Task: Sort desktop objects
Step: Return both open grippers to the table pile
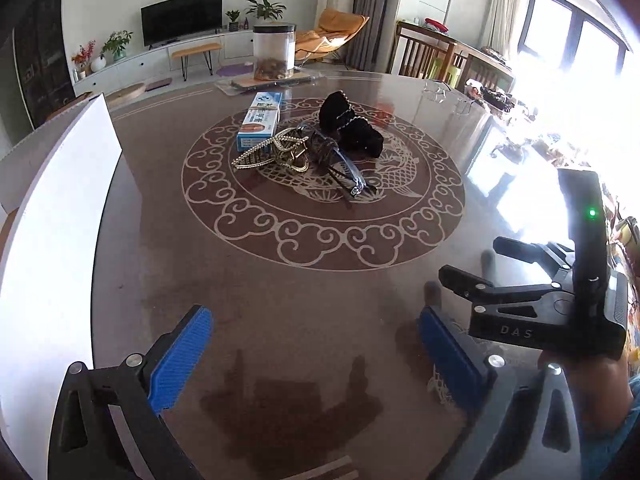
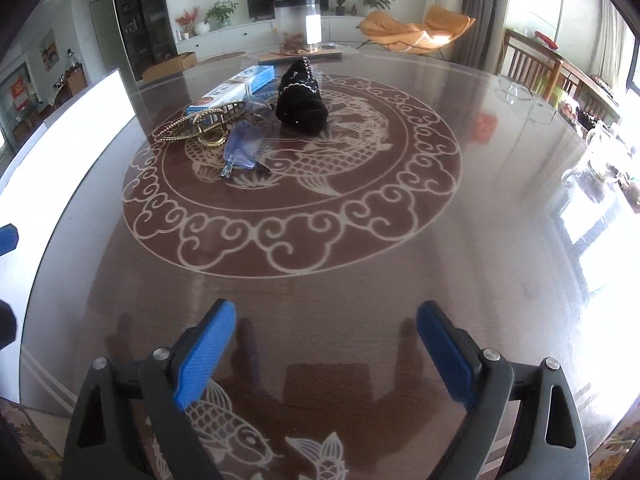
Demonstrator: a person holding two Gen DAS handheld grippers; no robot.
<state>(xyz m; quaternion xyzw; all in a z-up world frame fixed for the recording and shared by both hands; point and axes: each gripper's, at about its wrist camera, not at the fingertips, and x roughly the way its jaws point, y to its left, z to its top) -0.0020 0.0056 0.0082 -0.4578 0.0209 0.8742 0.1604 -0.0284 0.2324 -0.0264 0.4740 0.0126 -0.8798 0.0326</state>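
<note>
- The round brown glossy counter (image 1: 304, 300), inlaid with a pale cloud-scroll ring and fish motif, carries a small cluster of things near its centre.
- A blue and white rectangular cardboard box (image 1: 259, 120) lies flat at the far left of the cluster.
- A gold-coloured hair clip studded with pearls (image 1: 272, 154) lies just in front of the box, its near end overlapping the next item.
- A pair of glasses with a translucent blue frame and dark temples (image 1: 338, 168) lies at the near side of the cluster, touching the clip.
- A black fabric pouch trimmed with a row of small pale beads (image 1: 352, 126) sits at the right of the cluster, just behind the glasses.
- A tall clear plastic jar with a black lid and brown contents at its bottom (image 1: 274, 52) stands well apart, at the far edge of the counter.
- A white flat board (image 1: 60, 220) lies along the left edge of the counter.
- The left claw (image 1: 316, 344), with blue ribbed pads, hangs over the bare near part of the counter, spread wide and holding nothing.
- The right claw (image 2: 326, 352) likewise stands wide apart and empty above the near counter, well short of the cluster; from the left view its black body shows at the right, held in a hand (image 1: 592, 384).
</note>
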